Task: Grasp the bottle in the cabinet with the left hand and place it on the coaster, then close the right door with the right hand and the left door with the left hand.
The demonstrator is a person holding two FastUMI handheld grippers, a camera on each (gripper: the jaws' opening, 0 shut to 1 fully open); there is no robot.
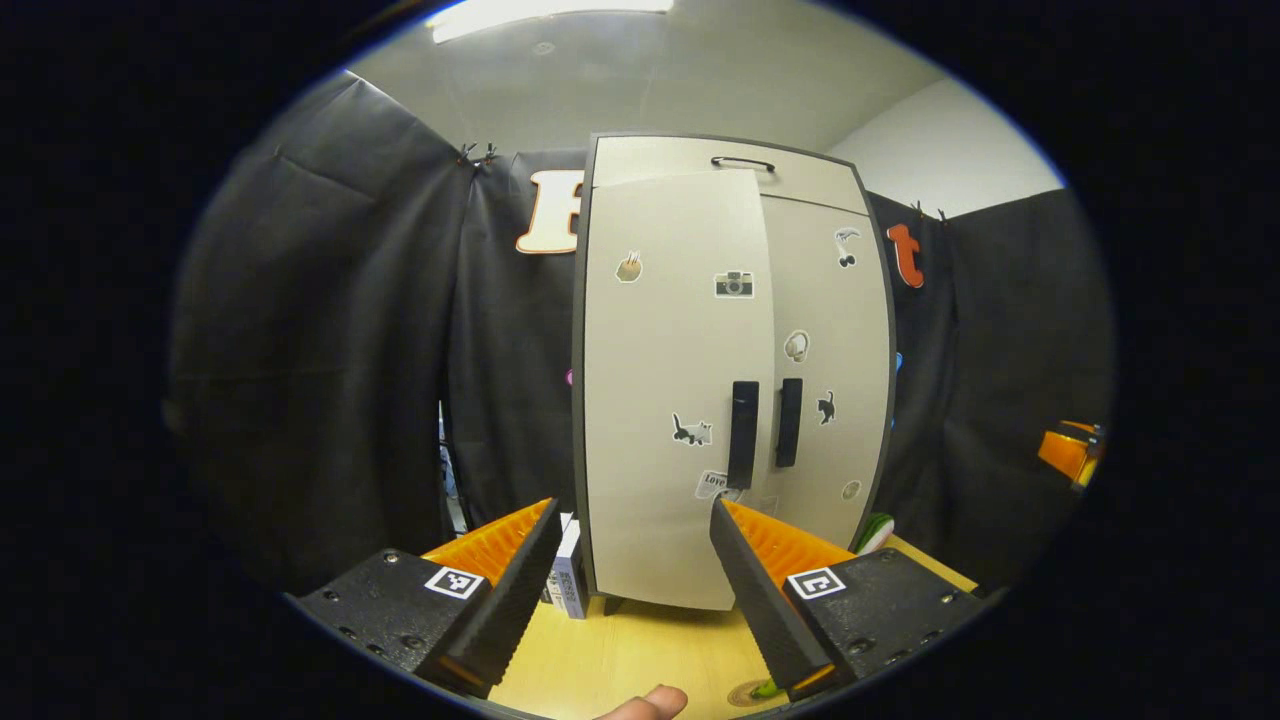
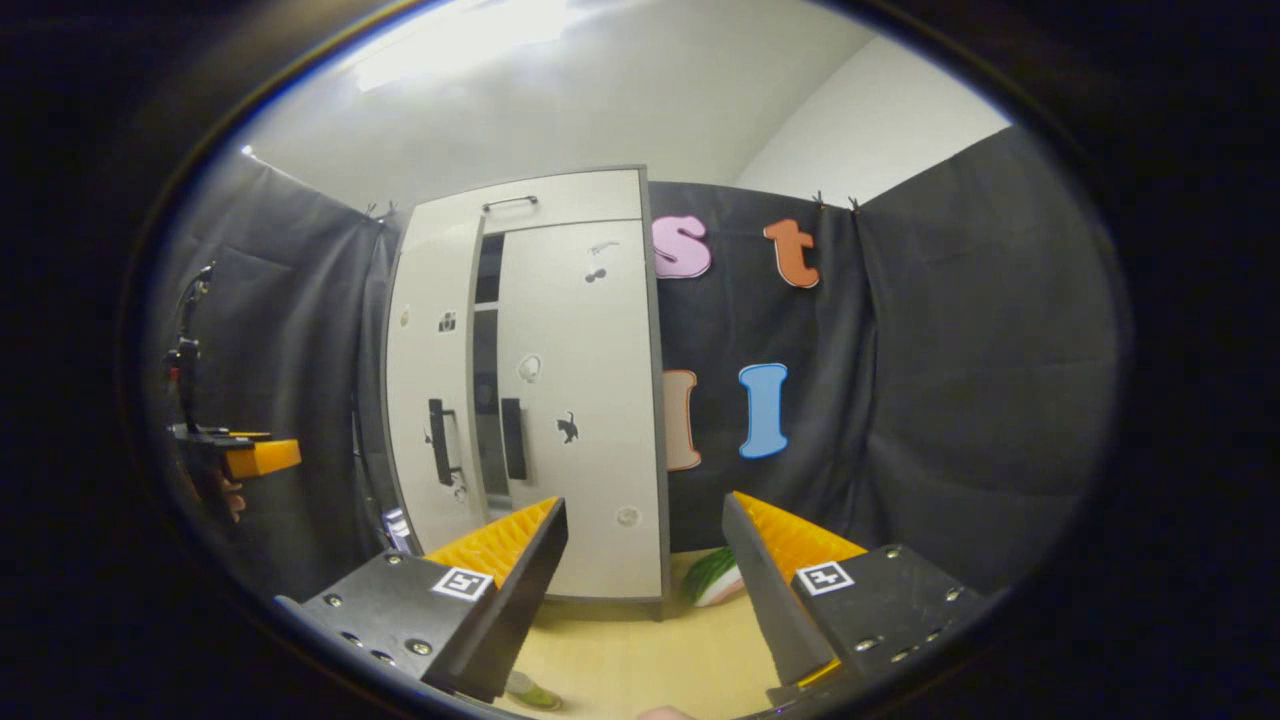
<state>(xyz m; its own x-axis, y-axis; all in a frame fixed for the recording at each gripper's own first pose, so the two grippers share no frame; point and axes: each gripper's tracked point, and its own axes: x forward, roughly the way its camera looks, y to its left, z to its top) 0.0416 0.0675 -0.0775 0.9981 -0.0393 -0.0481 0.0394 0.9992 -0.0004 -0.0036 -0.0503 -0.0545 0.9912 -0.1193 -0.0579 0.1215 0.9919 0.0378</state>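
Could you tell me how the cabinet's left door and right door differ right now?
The left door stands slightly ajar, with a dark gap beside it, while the right door sits flush. The left door carries camera and cat stickers; the right door carries a black cat sticker. Both are pale grey, each with a black vertical handle.

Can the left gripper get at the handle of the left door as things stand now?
Probably yes. The left gripper is open and points at the cabinet; the left door handle stands just above and beyond its fingers, with nothing between. In the right gripper view the left door is slightly ajar.
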